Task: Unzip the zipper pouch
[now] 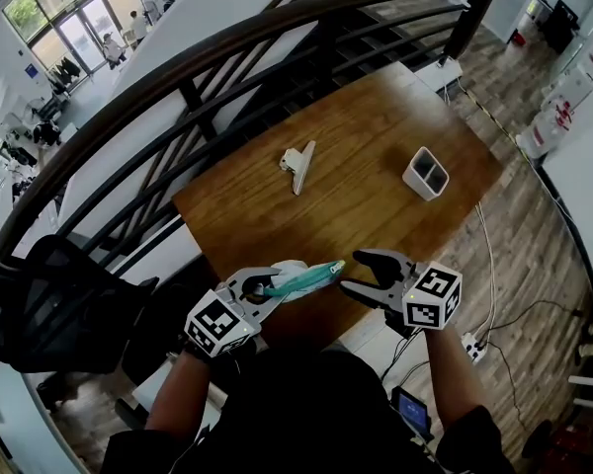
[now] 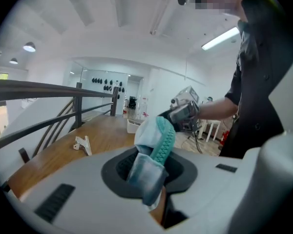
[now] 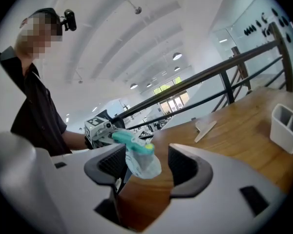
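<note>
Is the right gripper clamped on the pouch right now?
No, in its own view the right gripper has its jaws wide apart, and the pouch hangs loose between them, held by the left gripper.

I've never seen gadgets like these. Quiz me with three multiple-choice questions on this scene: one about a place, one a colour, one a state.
1. Where is the pouch? A flat on the table; B held in the left tool; C inside the white holder.
2. What colour is its zipper? A red; B black; C teal.
3. How does the right tool stand? A jaws apart, gripping nothing; B shut on the clip; C shut on the pouch.
B: the left tool pinches one end above the table. C: the teeth look teal. A: its jaws stand clear of the pouch.
</note>
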`<state>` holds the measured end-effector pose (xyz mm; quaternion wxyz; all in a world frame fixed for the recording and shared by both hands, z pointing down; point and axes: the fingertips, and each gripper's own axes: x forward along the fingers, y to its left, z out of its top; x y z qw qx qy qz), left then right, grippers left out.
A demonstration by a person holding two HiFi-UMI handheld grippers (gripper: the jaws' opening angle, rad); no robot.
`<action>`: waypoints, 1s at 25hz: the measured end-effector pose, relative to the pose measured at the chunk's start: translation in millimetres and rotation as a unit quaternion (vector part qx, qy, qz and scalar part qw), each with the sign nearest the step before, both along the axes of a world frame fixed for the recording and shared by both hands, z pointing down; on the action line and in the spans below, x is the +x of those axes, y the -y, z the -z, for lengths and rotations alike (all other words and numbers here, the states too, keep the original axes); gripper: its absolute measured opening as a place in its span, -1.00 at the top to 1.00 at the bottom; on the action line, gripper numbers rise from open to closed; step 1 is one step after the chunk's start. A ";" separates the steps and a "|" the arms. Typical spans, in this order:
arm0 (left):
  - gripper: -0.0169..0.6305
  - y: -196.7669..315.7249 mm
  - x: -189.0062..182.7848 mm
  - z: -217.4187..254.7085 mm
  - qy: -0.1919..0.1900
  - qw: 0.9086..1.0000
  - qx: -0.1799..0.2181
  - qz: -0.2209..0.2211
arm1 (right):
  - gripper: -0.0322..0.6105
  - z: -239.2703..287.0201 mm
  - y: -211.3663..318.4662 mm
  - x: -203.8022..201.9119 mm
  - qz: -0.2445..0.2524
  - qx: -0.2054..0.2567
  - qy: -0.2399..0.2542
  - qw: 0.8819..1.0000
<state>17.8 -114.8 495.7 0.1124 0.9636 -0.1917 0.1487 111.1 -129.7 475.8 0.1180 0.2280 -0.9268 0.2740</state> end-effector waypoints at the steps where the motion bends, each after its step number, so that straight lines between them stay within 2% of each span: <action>1: 0.77 1.7 -1.9 5.3 -0.012 1.000 -0.003 0.000 | 0.04 -2.3 -1.6 0.5 0.003 0.010 -0.001 1.000; 6: 0.77 4.4 -4.3 29.1 -0.056 0.998 -0.015 -0.014 | -0.01 -4.1 -8.5 -16.1 0.040 0.023 0.032 0.998; 13: 0.77 -3.0 -8.9 43.2 -0.077 0.996 -0.031 -0.031 | 0.01 10.8 -13.5 -44.3 0.098 0.030 0.080 0.991; 14: 0.77 -3.8 -10.0 44.3 -0.081 0.996 -0.035 -0.032 | 0.05 11.4 -13.7 -47.3 0.105 0.034 0.078 0.991; 19: 0.77 -3.0 -15.7 43.8 -0.107 0.992 -0.066 -0.031 | 0.56 20.5 -17.9 -55.2 0.122 0.062 0.070 0.988; 22: 0.76 -0.5 -18.8 43.5 -0.125 0.989 -0.078 -0.021 | 0.64 26.8 -19.9 -56.8 0.118 0.077 0.065 0.988; 25: 0.66 3.3 -20.4 39.0 -0.113 0.991 -0.073 -0.012 | 0.67 26.4 -14.4 -54.7 0.097 0.102 0.038 0.989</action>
